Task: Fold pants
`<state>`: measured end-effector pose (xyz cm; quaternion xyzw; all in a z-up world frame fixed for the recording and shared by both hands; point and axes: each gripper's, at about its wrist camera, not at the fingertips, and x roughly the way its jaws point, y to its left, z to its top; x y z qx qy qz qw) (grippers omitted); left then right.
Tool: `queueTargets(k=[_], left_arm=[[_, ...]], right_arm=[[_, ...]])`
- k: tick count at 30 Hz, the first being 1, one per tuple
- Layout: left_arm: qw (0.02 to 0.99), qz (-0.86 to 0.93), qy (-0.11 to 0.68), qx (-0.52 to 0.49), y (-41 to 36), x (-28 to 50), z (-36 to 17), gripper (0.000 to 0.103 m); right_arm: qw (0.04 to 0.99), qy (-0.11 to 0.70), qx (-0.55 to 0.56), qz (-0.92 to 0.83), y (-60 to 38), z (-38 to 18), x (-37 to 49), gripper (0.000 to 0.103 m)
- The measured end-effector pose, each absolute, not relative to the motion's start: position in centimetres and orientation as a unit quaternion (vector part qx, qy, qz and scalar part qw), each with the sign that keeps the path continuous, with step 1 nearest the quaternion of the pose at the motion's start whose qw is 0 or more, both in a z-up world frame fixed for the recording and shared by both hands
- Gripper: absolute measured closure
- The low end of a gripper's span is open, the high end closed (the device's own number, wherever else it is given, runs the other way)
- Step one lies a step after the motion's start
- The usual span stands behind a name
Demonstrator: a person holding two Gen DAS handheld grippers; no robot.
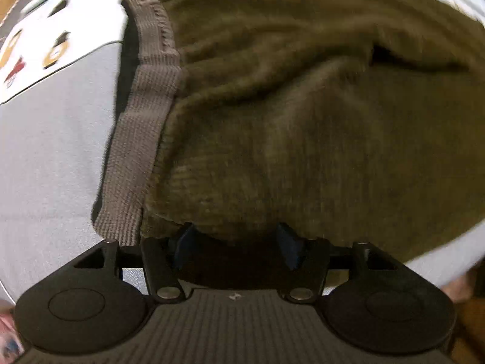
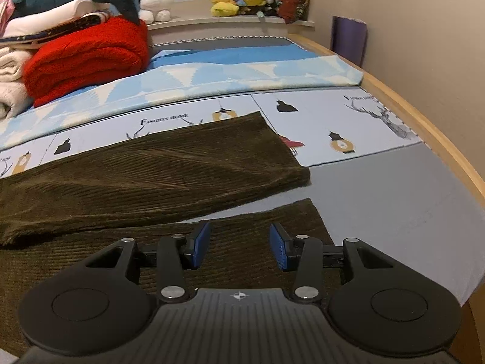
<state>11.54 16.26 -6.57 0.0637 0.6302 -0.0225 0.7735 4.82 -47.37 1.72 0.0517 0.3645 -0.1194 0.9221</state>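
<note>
Here the right gripper (image 2: 239,244) hangs tilted down over the hem end of the nearer trouser leg (image 2: 257,221), its jaws about half open, with nothing between the blue pads (image 2: 201,244) and no clear touch on the cloth. The corduroy lies directly under and ahead of those jaws; the hem edge of this leg is just beyond and to the right of the right-hand pad. The farther leg (image 2: 169,166) lies ahead of the jaws across a narrow wedge of grey sheet, its hem up and to the right. Both legs run long from the right, at the hems, away to the left, so the long axis of the pants (image 2: 121,188) crosses the line along which the jaws point.

The left gripper (image 1: 239,242) points almost straight down at the waist end. Its jaws stand moderately wide; the fingertips (image 1: 186,236) disappear under the near edge of the olive cloth, and whether they pinch it cannot be told. The ribbed grey waistband (image 1: 142,127) runs away from the jaws on their left side, with the bulk of the fabric ahead and to the right.

Judging by this, each hand is nearest its own end, left at the waist and right at the hems on the bed (image 2: 409,206), which suits a fold made across the long axis.
</note>
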Motion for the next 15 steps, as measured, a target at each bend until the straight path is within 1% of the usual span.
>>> queueTargets(k=[3, 6, 8, 15], left_arm=[[0.814, -0.035, 0.577, 0.061, 15.5, 11.3, -4.1, 0.040], [0.833, -0.041, 0.551, 0.044, 15.2, 11.3, -3.0, 0.039], [0.837, -0.035, 0.544, 0.057, 14.8, 11.9, -2.9, 0.035], [0.848, -0.017, 0.526, 0.066, 14.8, 13.8, -3.1, 0.035]], right_arm=[[0.923, 0.366, 0.042, -0.116, -46.9, 1.7, 5.2, 0.058], [0.923, 0.367, 0.038, -0.114, -46.5, 1.7, 5.7, 0.058], [0.923, 0.366, 0.038, -0.112, -46.1, 1.7, 5.9, 0.058], [0.932, 0.350, 0.033, -0.093, -44.0, 2.4, 6.8, 0.058]])
